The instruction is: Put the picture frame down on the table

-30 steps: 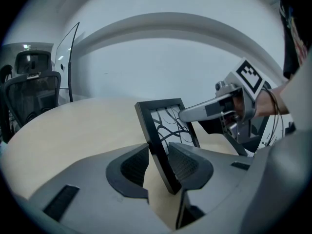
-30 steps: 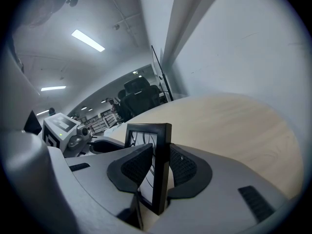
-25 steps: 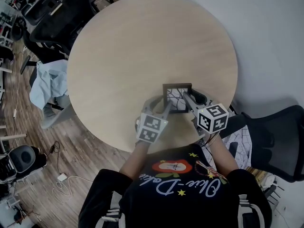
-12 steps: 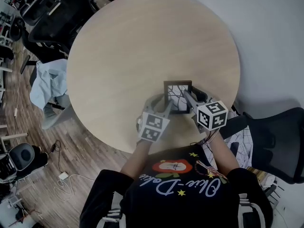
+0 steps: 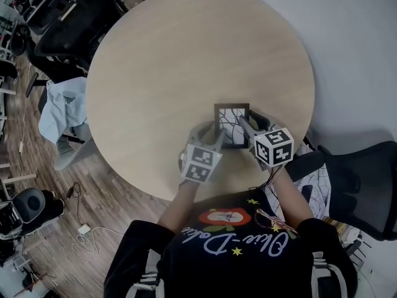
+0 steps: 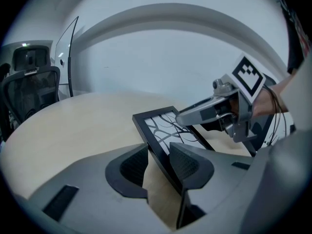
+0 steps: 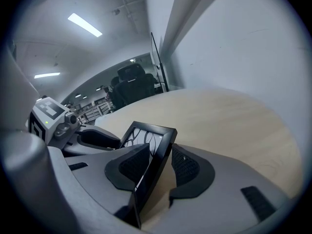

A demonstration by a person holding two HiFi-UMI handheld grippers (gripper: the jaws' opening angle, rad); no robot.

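Note:
A small black picture frame (image 5: 232, 126) with a black-and-white line pattern is held low over the near right part of the round wooden table (image 5: 173, 54). My left gripper (image 5: 217, 135) is shut on its left edge. My right gripper (image 5: 243, 126) is shut on its right edge. In the left gripper view the picture frame (image 6: 165, 130) slants between the pads, with the right gripper (image 6: 195, 116) across its far side. In the right gripper view the picture frame (image 7: 146, 135) stands tilted between the pads. Whether its far edge touches the table I cannot tell.
A black office chair (image 5: 366, 185) stands at the right, close to the table's edge. More dark chairs (image 5: 68, 23) sit at the upper left, and a light blue cloth (image 5: 59, 107) hangs over a seat on the left. Cables lie on the wood floor (image 5: 80, 234).
Both grippers and the frame have drifted slightly away from the body, toward the table's middle. The grip on the frame is unchanged.

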